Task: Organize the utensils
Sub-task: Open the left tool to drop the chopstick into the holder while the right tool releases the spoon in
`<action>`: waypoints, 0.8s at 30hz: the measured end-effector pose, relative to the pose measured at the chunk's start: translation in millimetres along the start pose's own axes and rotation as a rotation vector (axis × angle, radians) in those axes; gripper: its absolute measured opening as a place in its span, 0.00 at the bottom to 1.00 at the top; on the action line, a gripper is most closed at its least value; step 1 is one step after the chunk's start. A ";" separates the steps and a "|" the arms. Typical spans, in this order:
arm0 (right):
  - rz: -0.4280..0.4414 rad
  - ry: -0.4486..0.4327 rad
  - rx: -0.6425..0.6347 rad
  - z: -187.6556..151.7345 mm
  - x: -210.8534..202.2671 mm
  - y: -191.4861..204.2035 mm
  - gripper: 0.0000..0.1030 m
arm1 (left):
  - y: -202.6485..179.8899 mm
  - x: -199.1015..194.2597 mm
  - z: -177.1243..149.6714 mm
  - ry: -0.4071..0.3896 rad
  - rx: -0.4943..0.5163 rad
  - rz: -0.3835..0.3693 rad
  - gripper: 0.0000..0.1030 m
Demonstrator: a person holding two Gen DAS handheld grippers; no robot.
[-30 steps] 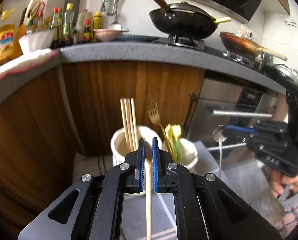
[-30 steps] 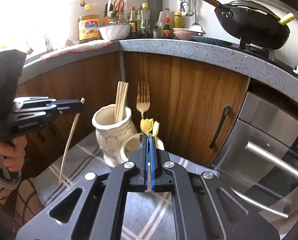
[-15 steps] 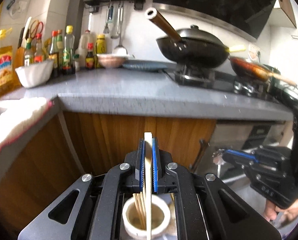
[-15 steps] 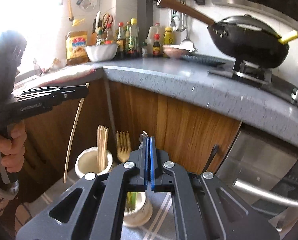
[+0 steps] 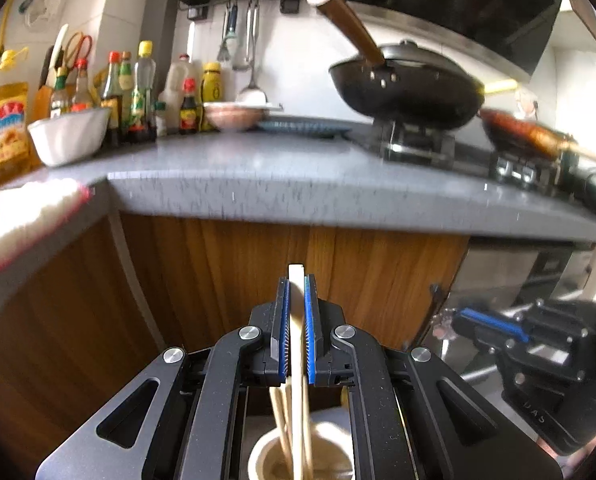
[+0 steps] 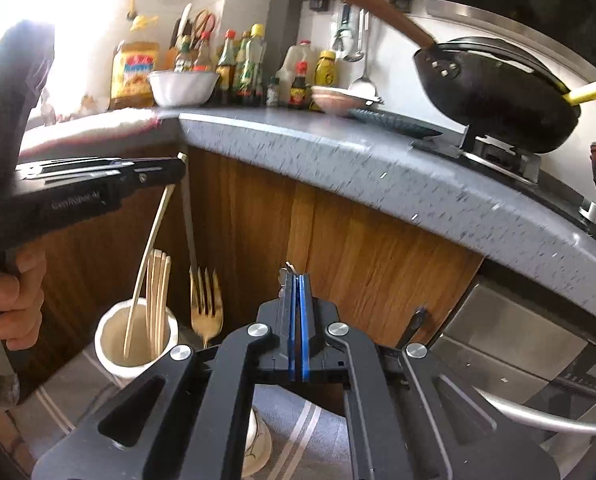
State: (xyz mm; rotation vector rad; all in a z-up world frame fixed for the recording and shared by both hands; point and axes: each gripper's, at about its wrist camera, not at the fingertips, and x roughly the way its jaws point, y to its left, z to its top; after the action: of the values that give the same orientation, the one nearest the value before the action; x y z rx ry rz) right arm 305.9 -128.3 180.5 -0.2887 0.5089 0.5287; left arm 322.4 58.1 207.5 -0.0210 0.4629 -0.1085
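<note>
My left gripper [image 5: 297,284] is shut on a wooden chopstick [image 5: 297,360] and holds it upright, its lower end inside the white ceramic holder [image 5: 262,452] among other chopsticks. In the right wrist view the left gripper [image 6: 178,168] holds that chopstick [image 6: 150,248] slanted into the holder [image 6: 110,356], which has several chopsticks in it. A gold fork [image 6: 206,308] stands behind the holder. My right gripper [image 6: 296,280] is shut on a thin metal utensil whose tip [image 6: 288,269] shows above the pads. A second white cup [image 6: 258,440] sits mostly hidden below it.
A grey striped cloth [image 6: 294,432] covers the surface under the cups. Wooden cabinet doors [image 6: 338,248] and a grey countertop [image 6: 338,152] stand behind. Bottles, bowls and a black wok [image 6: 498,92] sit on the counter. An oven handle [image 6: 538,420] is at the right.
Both grippers rose and tilted upward. The left gripper brought its chopstick over the white holder and lowered its end inside. The right gripper stayed shut.
</note>
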 end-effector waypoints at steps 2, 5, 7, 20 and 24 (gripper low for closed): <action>0.003 0.014 -0.027 -11.2 4.2 10.0 0.01 | 1.5 1.5 -14.4 0.015 -0.002 -0.003 0.07; 0.012 0.029 -0.042 -23.1 8.5 19.5 0.01 | 4.9 2.5 -31.0 0.037 -0.014 -0.010 0.07; 0.025 0.036 -0.035 -27.3 9.6 23.5 0.01 | 7.1 3.0 -40.1 0.050 -0.021 -0.014 0.07; 0.107 0.061 0.123 -30.2 24.8 8.2 0.02 | 6.7 0.8 -41.0 0.044 0.025 0.032 0.19; 0.108 0.079 0.125 -32.8 27.5 5.3 0.05 | 8.3 0.8 -41.9 0.034 0.022 0.041 0.55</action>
State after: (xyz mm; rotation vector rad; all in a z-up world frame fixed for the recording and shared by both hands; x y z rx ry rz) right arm 310.8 -125.4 137.7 -0.1638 0.6337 0.5895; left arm 305.2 66.5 169.3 0.0116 0.4954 -0.0738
